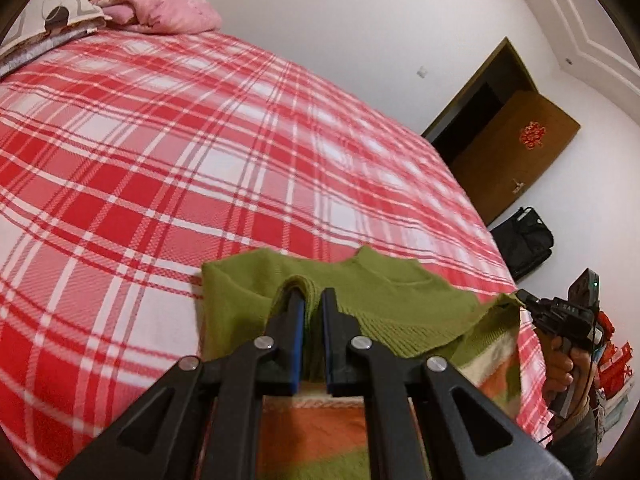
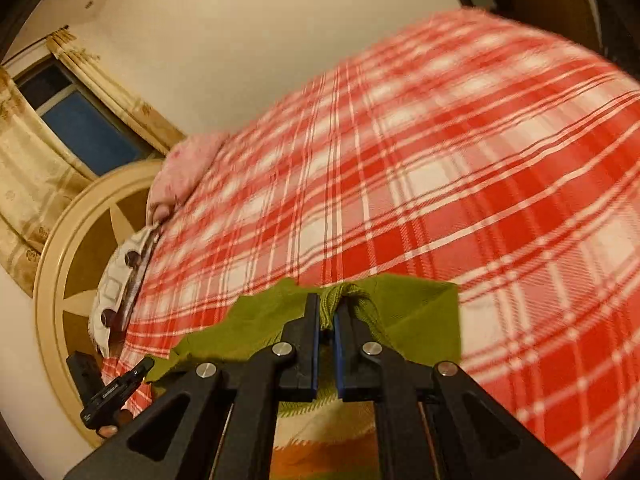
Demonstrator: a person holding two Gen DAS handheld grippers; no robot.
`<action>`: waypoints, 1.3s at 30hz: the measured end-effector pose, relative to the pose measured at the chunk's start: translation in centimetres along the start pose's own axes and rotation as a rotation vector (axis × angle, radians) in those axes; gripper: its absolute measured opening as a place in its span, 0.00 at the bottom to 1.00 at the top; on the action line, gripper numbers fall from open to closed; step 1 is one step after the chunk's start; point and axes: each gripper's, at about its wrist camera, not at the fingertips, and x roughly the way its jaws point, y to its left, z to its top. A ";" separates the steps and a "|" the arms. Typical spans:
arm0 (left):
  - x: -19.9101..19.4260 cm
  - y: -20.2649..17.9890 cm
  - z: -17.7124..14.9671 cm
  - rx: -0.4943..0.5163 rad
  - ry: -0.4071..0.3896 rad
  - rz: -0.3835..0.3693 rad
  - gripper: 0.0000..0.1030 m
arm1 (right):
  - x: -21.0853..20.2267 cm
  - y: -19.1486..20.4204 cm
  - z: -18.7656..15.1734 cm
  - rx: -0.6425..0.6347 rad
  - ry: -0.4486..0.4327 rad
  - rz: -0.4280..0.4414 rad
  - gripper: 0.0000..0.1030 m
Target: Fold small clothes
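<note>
A bed [image 1: 168,152] in red-and-white plaid carries a green knit sweater [image 1: 384,300] at the hand-held grippers' tips, pink pillow [image 1: 160,6] far beyond.

Count: 1 green sweater [image 1: 384,300], 2 grippers – left [image 1: 311,300], right [image 2: 327,312] – 1 plaid bed cover [image 1: 180,140], 1 pink pillow [image 1: 160,4], 1 patterned pillow [image 1: 56,16], 1 door [image 1: 512,156], 1 black bag [image 1: 524,240], 1 window [image 2: 84,128]

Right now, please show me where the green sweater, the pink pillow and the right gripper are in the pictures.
green sweater [image 1: 400,300]: left wrist view, on the knit below the neckline.
pink pillow [image 1: 168,8]: left wrist view, on its top face.
right gripper [image 2: 327,314]: right wrist view, between the fingertips, which pinch green knit.
</note>
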 end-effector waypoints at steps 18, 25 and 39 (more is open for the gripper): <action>-3.0 -2.7 -1.6 0.220 -0.068 0.204 0.65 | 0.2 2.0 -2.9 -0.188 -0.006 -0.120 0.63; 2.2 -4.0 -0.1 0.343 0.027 0.252 0.57 | 4.5 5.3 -3.3 -0.385 0.115 -0.211 0.59; 4.3 -1.4 -1.0 0.249 0.028 0.342 0.57 | 11.2 7.9 -5.8 -0.563 0.230 -0.269 0.03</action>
